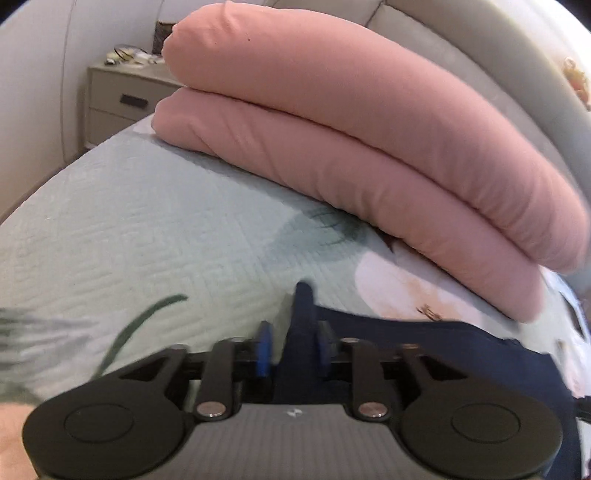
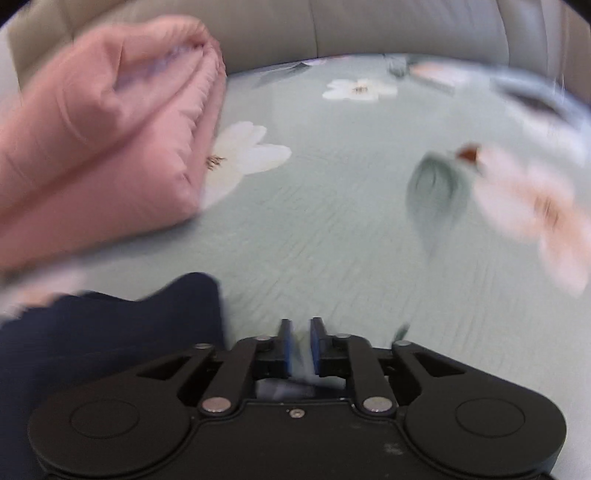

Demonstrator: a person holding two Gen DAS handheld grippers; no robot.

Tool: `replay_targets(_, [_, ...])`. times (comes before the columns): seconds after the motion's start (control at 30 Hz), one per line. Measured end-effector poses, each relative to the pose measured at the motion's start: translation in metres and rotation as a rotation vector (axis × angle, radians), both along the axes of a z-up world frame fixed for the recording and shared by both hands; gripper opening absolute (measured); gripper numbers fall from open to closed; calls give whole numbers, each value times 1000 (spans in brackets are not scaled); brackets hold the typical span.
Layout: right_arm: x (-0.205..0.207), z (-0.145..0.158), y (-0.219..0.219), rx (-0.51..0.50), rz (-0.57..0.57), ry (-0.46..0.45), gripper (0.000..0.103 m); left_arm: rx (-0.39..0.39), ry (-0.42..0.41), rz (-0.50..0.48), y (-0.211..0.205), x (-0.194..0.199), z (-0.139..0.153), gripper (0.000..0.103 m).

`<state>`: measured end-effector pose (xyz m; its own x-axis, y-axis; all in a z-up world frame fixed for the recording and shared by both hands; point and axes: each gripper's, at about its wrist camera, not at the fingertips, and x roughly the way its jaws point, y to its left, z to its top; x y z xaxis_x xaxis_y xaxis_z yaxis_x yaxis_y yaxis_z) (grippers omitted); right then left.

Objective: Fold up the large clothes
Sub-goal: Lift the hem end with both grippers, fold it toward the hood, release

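Observation:
A navy garment point(image 1: 424, 354) lies on the pale green bedspread point(image 1: 147, 229), close under my left gripper point(image 1: 293, 345). A raised fold of it stands between the blue pads point(image 1: 264, 349). The left pad is clear of the cloth, so this gripper is open. In the right wrist view the same navy garment point(image 2: 110, 332) lies at the lower left, beside my right gripper point(image 2: 300, 347) and not between its fingers. Those pads point(image 2: 286, 345) stand a narrow gap apart, with only pale blur in the gap, just above the bedspread point(image 2: 332, 240). This view is smeared by motion.
A folded pink quilt point(image 1: 369, 122) is stacked at the head of the bed, also seen as the pink quilt point(image 2: 99, 140) at the left. A padded grey headboard point(image 2: 369, 29) stands behind. A bedside cabinet point(image 1: 122, 99) with small items stands at the far left.

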<state>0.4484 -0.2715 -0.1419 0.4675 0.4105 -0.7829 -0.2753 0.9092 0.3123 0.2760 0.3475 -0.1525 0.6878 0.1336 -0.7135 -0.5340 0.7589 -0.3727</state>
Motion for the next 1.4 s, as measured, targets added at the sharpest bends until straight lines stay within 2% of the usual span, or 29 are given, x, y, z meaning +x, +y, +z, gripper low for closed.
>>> replay_targets(0.03, [-9, 5, -11, 49, 9, 7, 62, -10, -3, -22, 1, -9, 6, 52])
replay_targets(0.07, [-18, 12, -19, 65, 30, -1, 75, -13, -16, -49, 1, -21, 13, 56])
replay_targets(0.17, [-51, 31, -34, 63, 125, -8, 75, -51, -21, -166, -10, -60, 27, 60])
replay_targets(0.2, [-57, 32, -38, 101, 138, 18, 75, -70, -12, -190, -14, -72, 28, 61])
replay_targets(0.27, [-74, 35, -50, 195, 150, 72, 78, -124, 20, -228, -25, -96, 23, 72])
replay_targets(0.33, [-92, 31, -49, 194, 191, 118, 81, -165, 60, -250, -36, -113, 13, 71])
replay_targets(0.37, [-98, 26, -44, 146, 215, 130, 81, -177, 85, -261, -43, -121, 5, 58])
replay_targets(0.43, [-111, 17, -35, 67, 237, 136, 81, -200, 95, -292, -57, -131, -6, 11])
replay_targets(0.47, [-118, 17, -35, 60, 213, 116, 69, -177, 74, -271, -62, -141, -3, 10])
replay_targets(0.5, [-124, 22, -36, 60, 183, 71, 51, -119, 54, -256, -70, -148, 4, 9])
replay_targets(0.53, [-129, 29, -39, 47, 160, 23, 7, -81, 31, -242, -75, -157, 12, 8])
replay_targets(0.6, [-135, 40, -51, 54, 119, -37, 4, -104, 16, -194, -73, -179, 16, 7])
replay_targets(0.67, [-129, 32, -67, 106, 80, 47, 3, -147, 39, -164, -66, -194, 4, 6])
replay_targets(0.73, [-129, 19, -66, 51, 95, 95, 4, -141, 67, -134, -65, -200, -6, 7])
replay_targets(0.8, [-134, 19, -67, 34, 102, 85, 11, -150, 48, -122, -64, -201, -5, 11])
replay_targets(0.83, [-136, 21, -71, 68, 83, 88, 33, -158, 34, -122, -65, -201, -1, 14])
replay_targets(0.87, [-138, 23, -78, 115, 60, 104, 62, -170, 19, -137, -66, -203, 3, 20])
replay_targets(0.9, [-142, 22, -84, 168, 52, 114, 79, -191, 4, -165, -66, -203, 6, 27])
replay_targets(0.93, [-148, 22, -96, 229, 48, 120, 96, -216, 3, -194, -68, -200, 8, 53])
replay_targets(0.97, [-152, 18, -102, 273, 48, 134, 97, -236, 9, -216, -71, -199, 7, 71])
replay_targets(1.0, [-155, 14, -104, 283, 58, 165, 97, -242, 22, -236, -75, -198, 6, 75])
replay_targets(1.07, [-162, 4, -104, 267, 100, 245, 97, -224, 78, -263, -85, -199, 1, 73])
replay_targets(1.13, [-174, 0, -102, 242, 152, 249, 97, -165, 85, -286, -97, -208, -3, 69])
replay_targets(1.17, [-183, 2, -98, 218, 194, 217, 94, -123, 77, -295, -102, -210, -4, 51])
replay_targets(1.2, [-192, 3, -91, 158, 244, 186, 85, -85, 98, -315, -107, -209, -4, 35])
replay_targets(1.23, [-198, 4, -83, 76, 286, 174, 38, -37, 131, -358, -113, -206, -2, 19])
replay_targets(1.27, [-205, 8, -75, -28, 313, 123, 14, 30, 152, -397, -120, -205, 5, 16])
replay_targets(1.33, [-206, 16, -74, -61, 320, 107, 7, 137, 180, -440, -132, -205, 19, 14])
replay_targets(1.4, [-202, 25, -78, -110, 317, 74, 4, 142, 204, -437, -130, -204, 18, 14])
